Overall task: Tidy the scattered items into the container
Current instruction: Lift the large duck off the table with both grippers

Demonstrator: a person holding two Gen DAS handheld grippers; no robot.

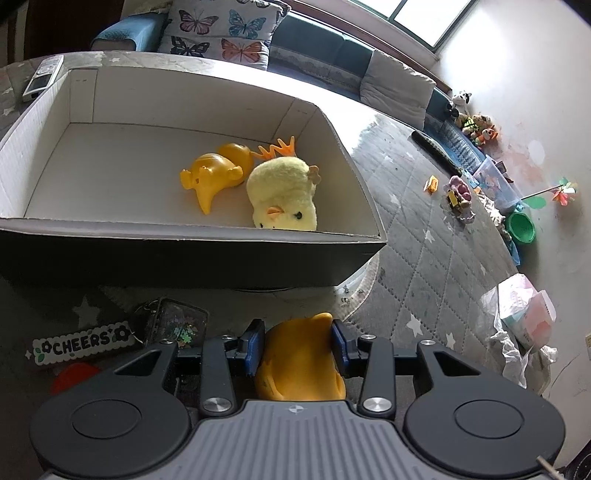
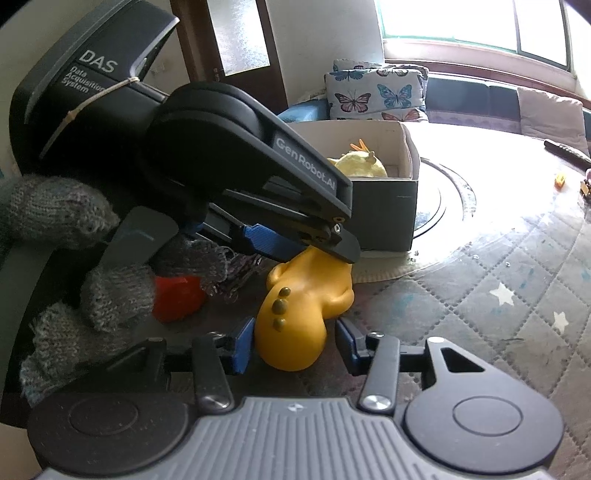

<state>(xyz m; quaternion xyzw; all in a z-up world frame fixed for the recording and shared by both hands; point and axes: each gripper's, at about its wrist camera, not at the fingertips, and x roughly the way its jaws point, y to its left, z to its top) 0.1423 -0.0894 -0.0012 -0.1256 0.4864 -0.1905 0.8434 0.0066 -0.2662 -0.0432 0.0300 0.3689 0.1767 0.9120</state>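
- Yellow rubber toy (image 2: 299,314) lies on the quilted surface (image 2: 480,295), clamped by the left tool (image 1: 298,345).
- Right tool (image 2: 295,343) straddles it, left pad touching, right pad apart.
- Box (image 1: 184,236) holds a plush chick (image 1: 282,195).

Colours and patterns on show across the table

A yellow-orange rubber toy (image 2: 303,314) is showing three olive dots; the box (image 1: 184,254) is presenting white inside, dark grey outside, and is holding a pale yellow plush chick (image 1: 282,194) with orange beak and crest beside a glossy orange-yellow plastic toy (image 1: 212,175). The table cover (image 1: 417,251) is showing grey quilted diamonds with white stars. The cushion (image 1: 225,31) is displaying pink, blue and orange butterflies. Finger pads (image 1: 255,347) are showing blue; the glove (image 2: 55,218) is showing grey knit.
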